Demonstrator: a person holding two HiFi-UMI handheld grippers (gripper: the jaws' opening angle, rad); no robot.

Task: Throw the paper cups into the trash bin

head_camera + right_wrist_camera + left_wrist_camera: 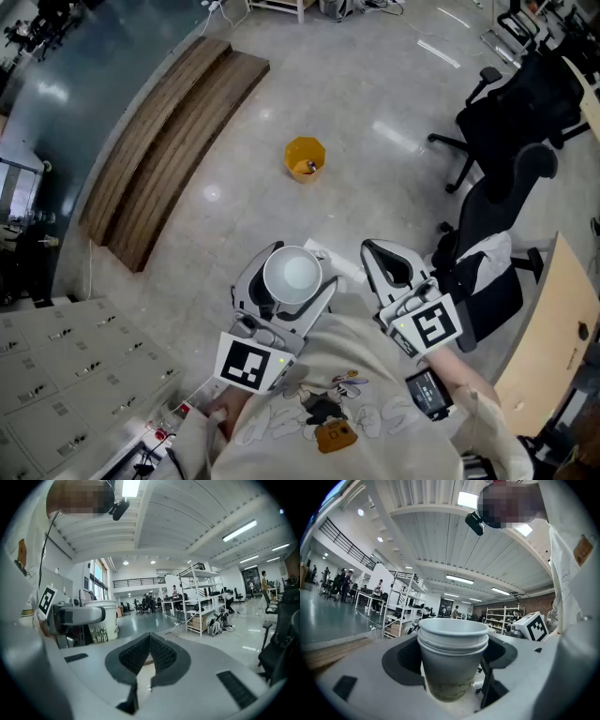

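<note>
a stack of nested white paper cups (452, 660) is pinched between the widely spread jaws of the left gripper (298, 274), with one dark pad set against each side of the stack. the stack is held upright, clear of the floor, and several rims are seen one just above the other at its top. a faint greenish print is seen low on the outer cup. in the head view the open mouth of the top cup is seen from above, close in front of the person's body.

the jaws of the right gripper (375, 251) are pressed together at their tips, and nothing is held between them. this gripper is carried just to the right of the left one, near it but apart.

a yellow trash bin (292, 150) is seen standing on the pale glossy floor (375, 178), well ahead of both grippers, with something dark inside it. a curved wooden platform (169, 141) is laid on the floor to the left of the bin, and black office chairs (506, 103) are placed at the right. grey lockers (66, 375) are seen at the lower left.
</note>
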